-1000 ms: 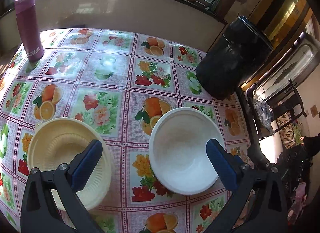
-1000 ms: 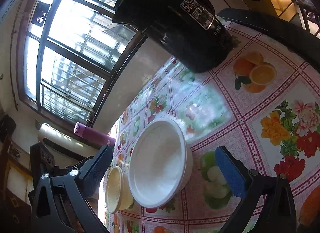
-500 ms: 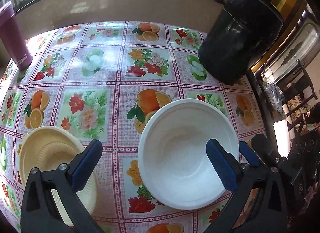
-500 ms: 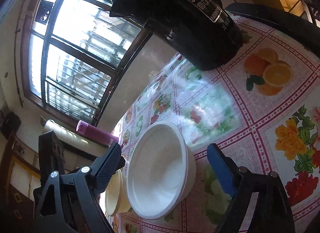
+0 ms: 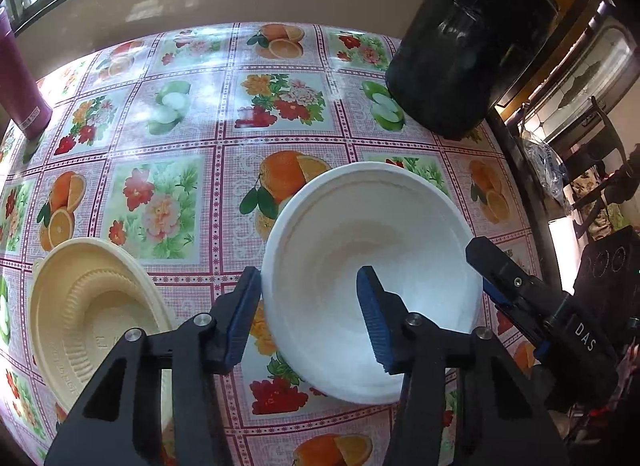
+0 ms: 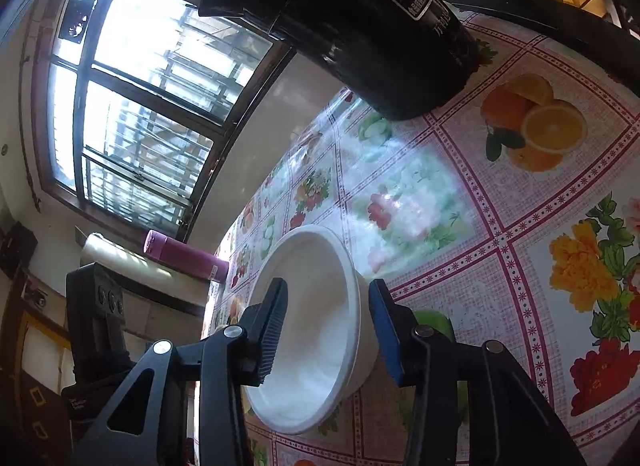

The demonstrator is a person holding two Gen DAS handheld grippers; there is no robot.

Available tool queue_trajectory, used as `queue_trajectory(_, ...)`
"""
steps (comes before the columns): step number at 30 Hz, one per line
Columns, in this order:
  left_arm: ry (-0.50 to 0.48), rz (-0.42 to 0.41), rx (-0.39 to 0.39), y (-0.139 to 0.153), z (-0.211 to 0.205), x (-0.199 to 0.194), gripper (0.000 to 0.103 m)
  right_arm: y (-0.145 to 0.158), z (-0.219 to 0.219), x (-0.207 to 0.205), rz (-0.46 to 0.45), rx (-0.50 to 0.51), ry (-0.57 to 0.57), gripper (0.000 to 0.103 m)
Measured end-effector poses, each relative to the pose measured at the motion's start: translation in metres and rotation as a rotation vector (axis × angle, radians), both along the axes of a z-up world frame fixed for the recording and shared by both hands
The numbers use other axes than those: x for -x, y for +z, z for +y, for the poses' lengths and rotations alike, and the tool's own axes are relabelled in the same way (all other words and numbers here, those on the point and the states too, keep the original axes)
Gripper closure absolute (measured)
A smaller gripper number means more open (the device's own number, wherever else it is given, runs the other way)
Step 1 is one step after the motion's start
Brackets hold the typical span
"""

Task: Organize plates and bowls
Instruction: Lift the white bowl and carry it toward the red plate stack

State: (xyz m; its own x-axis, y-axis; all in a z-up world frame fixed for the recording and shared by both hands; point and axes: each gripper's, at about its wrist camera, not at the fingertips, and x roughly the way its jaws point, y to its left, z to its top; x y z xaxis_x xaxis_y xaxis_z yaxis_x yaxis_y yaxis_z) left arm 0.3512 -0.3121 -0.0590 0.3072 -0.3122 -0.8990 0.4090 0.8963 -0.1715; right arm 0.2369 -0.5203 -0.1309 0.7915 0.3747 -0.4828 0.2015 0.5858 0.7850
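A white foam bowl (image 5: 360, 234) sits on the fruit-print tablecloth (image 5: 168, 137). My left gripper (image 5: 308, 314) straddles its left rim, one finger outside and one inside, half closed with gaps on both sides. My right gripper (image 6: 328, 326) straddles the bowl's right rim (image 6: 312, 306) the same way, also with gaps. The right gripper's finger (image 5: 500, 274) shows at the bowl's right edge in the left wrist view. A cream plastic bowl (image 5: 92, 306) sits to the left of the white one.
A large black pot (image 5: 472, 37) stands at the table's far right, also in the right wrist view (image 6: 360, 25). A purple flask (image 5: 20, 81) stands far left. The table's right edge drops off beside chairs (image 5: 592, 169). A window (image 6: 132, 97) runs behind the table.
Both grippers have moved in onto the white bowl and narrowed their jaws around its opposite rims. The bowl now looks tilted toward the left.
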Motion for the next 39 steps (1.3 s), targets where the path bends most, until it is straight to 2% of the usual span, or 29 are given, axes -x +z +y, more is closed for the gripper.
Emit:
queue_trajectory(3,0.011,0.008,0.01,-0.002,0.002,-0.003,0.057,-0.001,-0.001,-0.001,0.015,0.013,-0.01,0.068)
queue_trajectory(5,0.009,0.018,0.01,-0.004,0.003,-0.004,0.064,-0.002,-0.001,-0.001,0.022,0.018,-0.01,0.068)
queue_trajectory(7,0.009,0.024,0.013,-0.005,0.003,-0.004,0.065,-0.002,0.001,-0.002,0.026,0.028,-0.008,0.077)
queue_trajectory(12,0.011,0.024,0.01,-0.007,0.005,-0.003,0.079,-0.003,0.001,-0.001,0.048,0.066,-0.027,0.091)
queue_trajectory(15,0.019,0.026,0.006,-0.009,0.008,-0.004,0.086,-0.003,0.003,-0.002,0.063,0.092,-0.027,0.096)
queue_trajectory(17,0.027,0.026,0.01,-0.01,0.01,-0.004,0.093,-0.002,0.004,-0.003,0.073,0.11,-0.031,0.097)
queue_trajectory(19,0.034,0.028,0.016,-0.011,0.012,-0.004,0.095,-0.002,0.004,-0.003,0.074,0.115,-0.031,0.097)
queue_trajectory(30,0.037,0.059,0.047,-0.004,0.023,0.012,0.095,0.012,0.011,0.001,0.117,0.142,-0.028,0.096)
queue_trajectory(33,0.036,0.069,0.076,0.002,0.029,0.025,0.096,0.02,0.019,0.021,0.133,0.186,-0.011,0.096)
queue_trajectory(39,0.004,0.058,0.111,0.015,0.036,0.075,0.096,0.031,0.026,0.079,0.131,0.196,-0.014,0.096)
